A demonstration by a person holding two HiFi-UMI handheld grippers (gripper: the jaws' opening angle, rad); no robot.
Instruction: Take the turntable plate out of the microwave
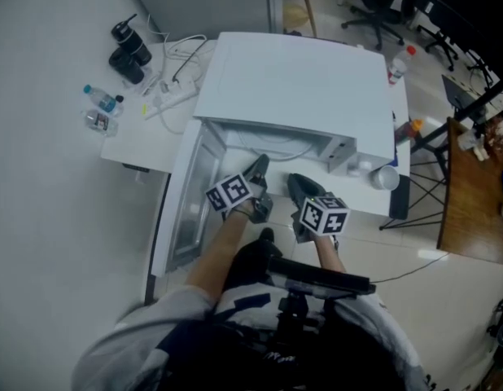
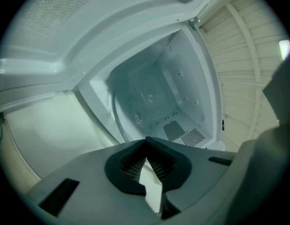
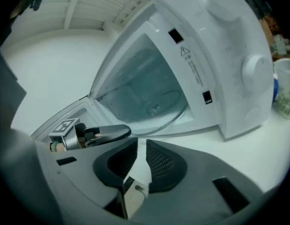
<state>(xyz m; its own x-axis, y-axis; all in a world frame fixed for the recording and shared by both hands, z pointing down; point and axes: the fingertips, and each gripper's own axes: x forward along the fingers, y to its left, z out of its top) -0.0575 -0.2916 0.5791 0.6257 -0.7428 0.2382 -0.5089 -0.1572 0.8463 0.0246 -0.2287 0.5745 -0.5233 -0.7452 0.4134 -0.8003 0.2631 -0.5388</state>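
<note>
The white microwave [image 1: 300,80] stands on a white table with its door [image 1: 182,202] swung open to the left. The clear glass turntable plate [image 3: 154,102] lies on the floor of the cavity, with its rim at the opening; it also shows in the left gripper view [image 2: 135,100]. My left gripper [image 2: 146,140] is at the mouth of the cavity, jaws shut tip to tip with nothing seen between them. In the right gripper view it [image 3: 107,133] hovers close to the plate's near rim. My right gripper [image 3: 141,142] is just in front of the opening, open by a narrow gap and empty.
On the table left of the microwave are black flasks [image 1: 129,51], a small water bottle [image 1: 101,98] and a power strip with cables [image 1: 174,92]. A cup [image 1: 384,177] sits at the microwave's right front corner. A brown desk [image 1: 471,202] stands further right.
</note>
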